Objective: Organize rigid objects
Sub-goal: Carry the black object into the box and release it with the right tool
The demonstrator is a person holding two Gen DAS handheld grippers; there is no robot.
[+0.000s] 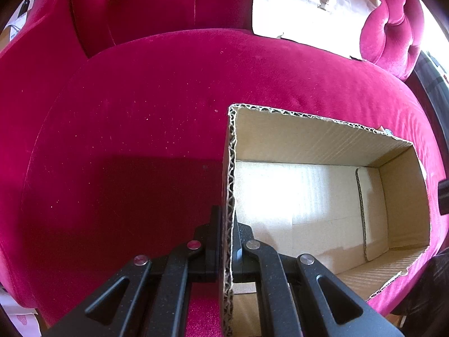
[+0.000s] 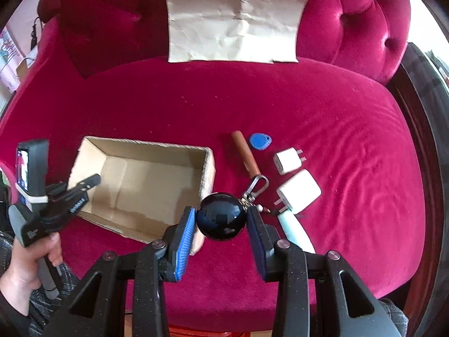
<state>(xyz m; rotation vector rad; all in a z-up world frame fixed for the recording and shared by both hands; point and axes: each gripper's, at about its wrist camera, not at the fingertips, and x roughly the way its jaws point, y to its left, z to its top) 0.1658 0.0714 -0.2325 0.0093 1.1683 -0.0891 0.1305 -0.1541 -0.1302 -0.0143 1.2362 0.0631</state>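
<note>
An open, empty cardboard box [image 1: 308,140] sits on a red velvet sofa seat; it also shows in the right wrist view [image 2: 146,151]. My left gripper [image 1: 228,233] is shut on the box's left wall, one finger inside and one outside; it shows in the right wrist view [image 2: 89,181]. My right gripper [image 2: 220,219] is shut on a shiny black round object [image 2: 220,215] with a metal carabiner clip [image 2: 256,185], held above the seat just right of the box.
On the seat right of the box lie a brown pen-like stick [image 2: 245,153], a blue key fob [image 2: 261,141], two white chargers [image 2: 287,160] [image 2: 299,191] and a pale tube [image 2: 294,231]. A brown paper sheet [image 2: 235,22] leans on the backrest.
</note>
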